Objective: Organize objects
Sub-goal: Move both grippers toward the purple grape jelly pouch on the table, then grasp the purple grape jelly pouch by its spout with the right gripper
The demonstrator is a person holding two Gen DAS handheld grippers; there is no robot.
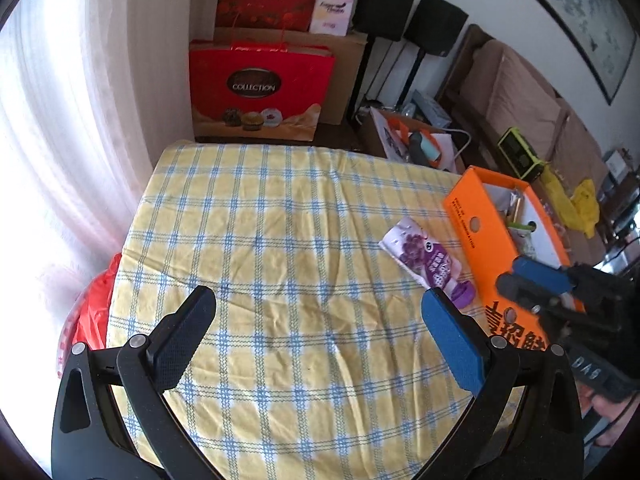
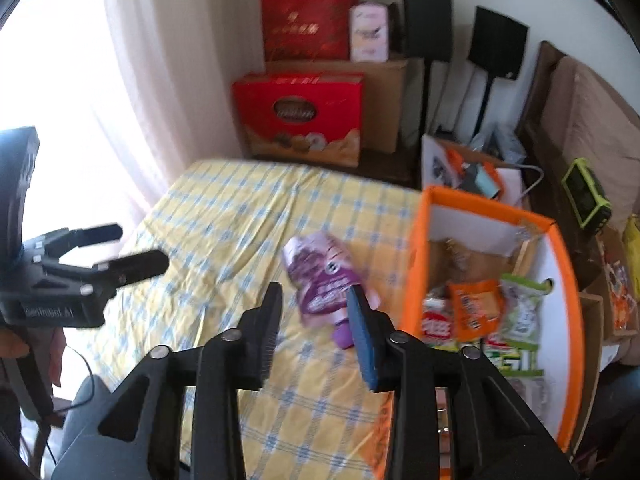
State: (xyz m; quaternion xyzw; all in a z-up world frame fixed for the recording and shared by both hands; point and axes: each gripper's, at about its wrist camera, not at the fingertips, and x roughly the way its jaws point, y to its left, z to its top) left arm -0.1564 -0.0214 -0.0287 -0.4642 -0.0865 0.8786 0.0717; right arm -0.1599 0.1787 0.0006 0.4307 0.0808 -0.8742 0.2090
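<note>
Right gripper [image 2: 314, 312], jaws narrowed but empty, hangs over the purple snack pouch [image 2: 320, 280], the last item outside the orange box [image 2: 416, 256] at three o'clock.

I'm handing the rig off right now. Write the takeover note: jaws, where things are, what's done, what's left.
Left gripper: jaws wide open, empty, over the checked tablecloth.
Right gripper: jaws narrowed but gripping nothing.
Purple pouch: loose on the cloth, just left of the orange box.
Done: several snack packets already in the box.
Left: box the pouch, probably with the right gripper.
</note>
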